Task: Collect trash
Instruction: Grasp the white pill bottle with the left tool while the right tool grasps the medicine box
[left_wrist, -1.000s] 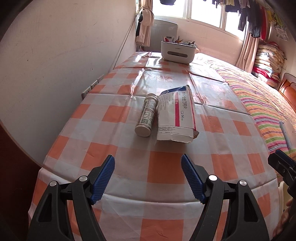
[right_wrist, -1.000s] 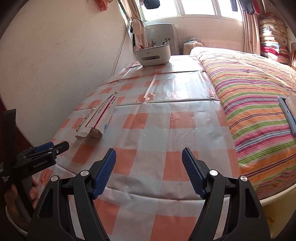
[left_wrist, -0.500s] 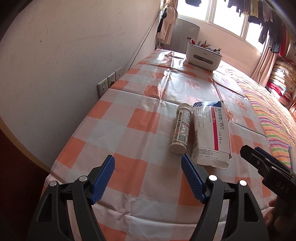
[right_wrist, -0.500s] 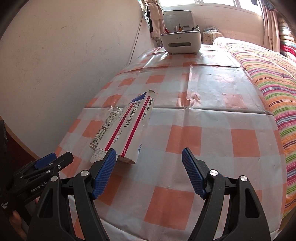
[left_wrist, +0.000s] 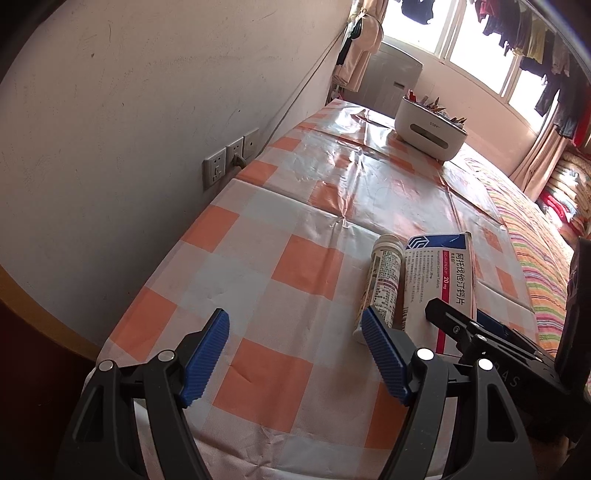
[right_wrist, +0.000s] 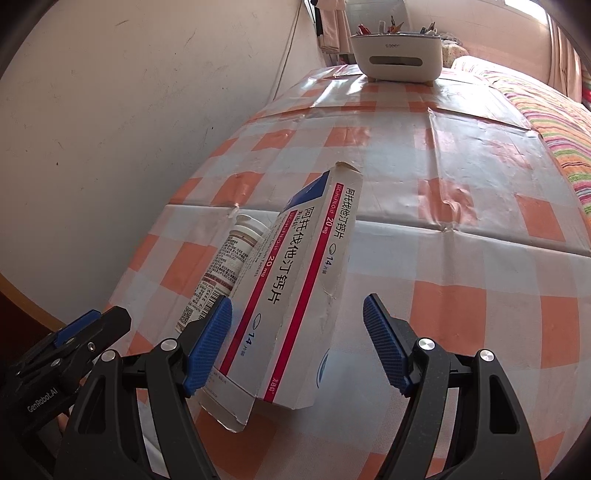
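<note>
Cardboard medicine box lies between right gripper wide-spread fingers, ungrasped; left gripper fingers spread, empty.

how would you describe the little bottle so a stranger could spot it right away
On the orange-and-white checked tablecloth, near its front edge, two things lie side by side. The small white cylindrical bottle lies on the wall side of the flat white-and-red cardboard medicine box; it alone is round.

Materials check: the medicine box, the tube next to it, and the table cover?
Medicine box: thin printed cardboard, slightly glossy; creased edge and torn open flaps. Tube: likely plastic under a printed label, white cap; cannot confirm. Table cover: looks like vinyl or oilcloth, glossy; sharp fold lines and window glare.
</note>
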